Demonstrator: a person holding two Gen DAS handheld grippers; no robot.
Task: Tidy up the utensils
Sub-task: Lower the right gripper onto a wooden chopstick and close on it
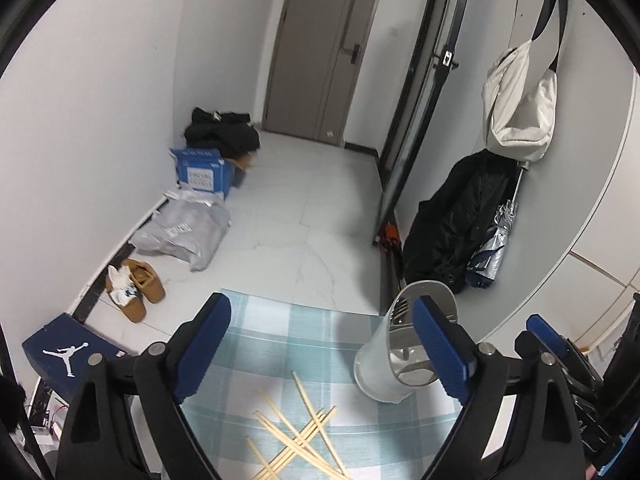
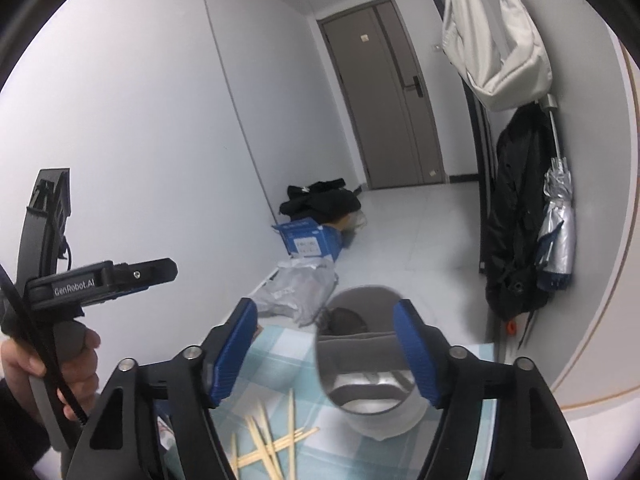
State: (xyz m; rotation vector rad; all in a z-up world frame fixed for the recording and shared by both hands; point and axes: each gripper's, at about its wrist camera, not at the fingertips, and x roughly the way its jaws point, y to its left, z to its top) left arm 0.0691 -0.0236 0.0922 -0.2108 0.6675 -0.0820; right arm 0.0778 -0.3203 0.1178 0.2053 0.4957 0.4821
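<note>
The left gripper [image 1: 322, 354] has its blue fingers [image 1: 208, 350] wide apart, and nothing is between them. It hangs over a worktop with a blue and white checked cloth [image 1: 276, 332]. The right gripper [image 2: 326, 354] also has its blue fingers [image 2: 232, 354] wide apart, and they hold nothing.

A pile of thin, pale wooden chopsticks [image 1: 298, 440] lies loose on the cloth. The sticks cross over each other in a messy heap, close below both grippers. In the right wrist view the same chopsticks [image 2: 268, 446] lie at the bottom, between the two black arms of the gripper.

A tall, round, silver metal utensil holder [image 1: 394, 350] stands on the cloth, just to the right of the chopsticks. It looks tilted in the left view, but the lens bends things, so I cannot tell if it really leans. In the right wrist view the holder [image 2: 368, 380] sits right ahead of the fingers, and its open top shows a grey divider inside. No chopsticks can be seen in it.

In the right wrist view, a person's hand [image 2: 48, 364] holds the handle of the left gripper at the left edge.

Past the worktop is a white tiled floor [image 1: 304, 208]. A blue cardboard box [image 1: 204, 172], a grey plastic bag [image 1: 188, 228] and a pair of tan boots [image 1: 138, 286] lie by the wall. A white cloth bag [image 1: 520, 104] and a black coat [image 1: 456, 220] hang on the right.
</note>
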